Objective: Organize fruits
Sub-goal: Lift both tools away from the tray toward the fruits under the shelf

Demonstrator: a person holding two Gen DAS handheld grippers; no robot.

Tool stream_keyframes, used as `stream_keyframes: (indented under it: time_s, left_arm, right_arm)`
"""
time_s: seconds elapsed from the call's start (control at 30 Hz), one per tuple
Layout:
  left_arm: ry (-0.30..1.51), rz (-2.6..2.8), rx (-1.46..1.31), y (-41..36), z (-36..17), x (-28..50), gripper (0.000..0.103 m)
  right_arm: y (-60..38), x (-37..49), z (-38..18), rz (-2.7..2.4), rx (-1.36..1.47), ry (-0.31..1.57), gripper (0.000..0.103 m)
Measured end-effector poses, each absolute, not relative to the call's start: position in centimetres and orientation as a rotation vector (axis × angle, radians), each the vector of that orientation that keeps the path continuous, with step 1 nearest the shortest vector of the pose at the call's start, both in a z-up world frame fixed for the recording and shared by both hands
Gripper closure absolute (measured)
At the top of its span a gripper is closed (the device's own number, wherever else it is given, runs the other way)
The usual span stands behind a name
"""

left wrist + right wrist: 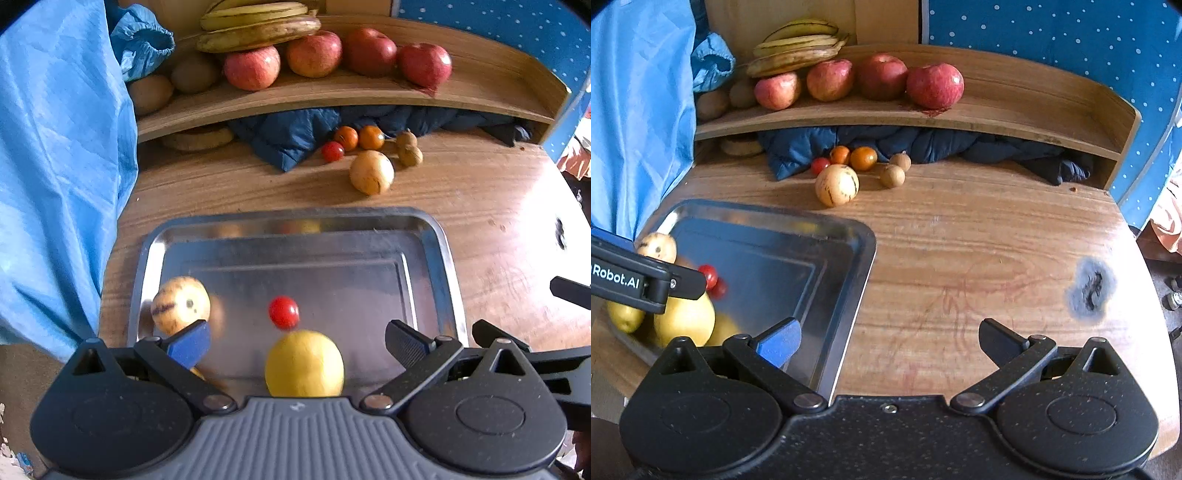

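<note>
With a lemon (304, 363), a cherry tomato (283, 312) and a striped melon (180, 304) already in the steel tray (295, 218), both the left tongs (297, 345) and right tongs (890, 341) gape empty, while several small fruits (849, 166) wait on the far counter (979, 229).

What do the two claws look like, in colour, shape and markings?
Both claws are black plastic with two round pivot housings and angled finger links joined by silver rivets. Each has one blue pad and one black ribbed pad. The left claw has a grey ribbed centre plate; the right claw has a black one. White lettering "Robot.AI" marks the left claw's side.
</note>
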State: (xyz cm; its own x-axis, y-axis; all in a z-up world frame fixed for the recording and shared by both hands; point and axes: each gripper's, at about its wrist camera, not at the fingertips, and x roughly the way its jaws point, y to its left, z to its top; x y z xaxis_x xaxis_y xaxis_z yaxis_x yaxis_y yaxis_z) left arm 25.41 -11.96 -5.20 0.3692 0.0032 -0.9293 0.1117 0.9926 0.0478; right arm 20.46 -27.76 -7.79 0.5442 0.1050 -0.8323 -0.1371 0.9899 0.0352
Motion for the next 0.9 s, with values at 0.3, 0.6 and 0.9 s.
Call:
stream_keyframes:
  time_s: [0.3,0.6,0.9]
  left_arm:
    - [1.202,-0.064,0.116,-11.2,-6.2,29.4,0.001]
    - [1.202,-0.070,0.124,-10.6,-7.2,33.5,0.001]
    - [1.216,-0.075,0.118,-10.8,-8.6,37.6,0.001]
  right_arm:
    - [-26.7,23.4,-8.6,0.160,-0.020,0.973,0.001]
    - [-25.7,26.5,-9.3,0.154,-0.006,0.955,0.001]
    - [-24.4,28.6,-10.1,0.171,-0.023,0.956,0.001]
